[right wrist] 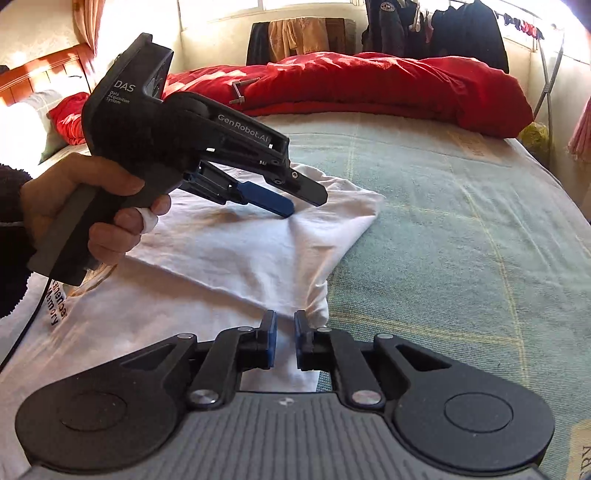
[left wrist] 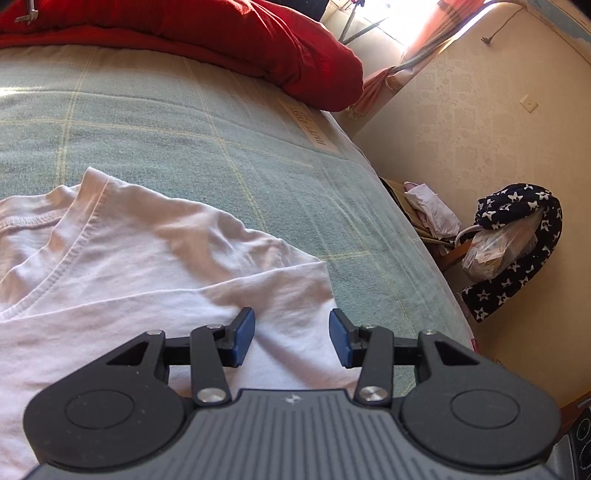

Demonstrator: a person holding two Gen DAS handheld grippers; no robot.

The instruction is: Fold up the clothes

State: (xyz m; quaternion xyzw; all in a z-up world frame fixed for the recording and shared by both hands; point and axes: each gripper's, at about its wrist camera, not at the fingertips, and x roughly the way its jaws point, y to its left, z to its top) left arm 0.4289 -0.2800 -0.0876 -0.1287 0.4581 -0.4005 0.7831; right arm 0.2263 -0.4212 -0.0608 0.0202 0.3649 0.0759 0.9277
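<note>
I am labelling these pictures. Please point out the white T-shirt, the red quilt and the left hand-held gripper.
white T-shirt [right wrist: 236, 251]: right wrist view, on the folded-over cloth.
red quilt [right wrist: 388, 85]: right wrist view, on its top side.
left hand-held gripper [right wrist: 303, 201]: right wrist view, between its fingertips, above the shirt.

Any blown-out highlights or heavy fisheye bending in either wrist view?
Left wrist: window at top right is blown out; bed edge curves strongly from the fisheye. Right wrist: windows along the top and the pillow area at left are clipped white; sunlight dapples the red duvet.
</note>
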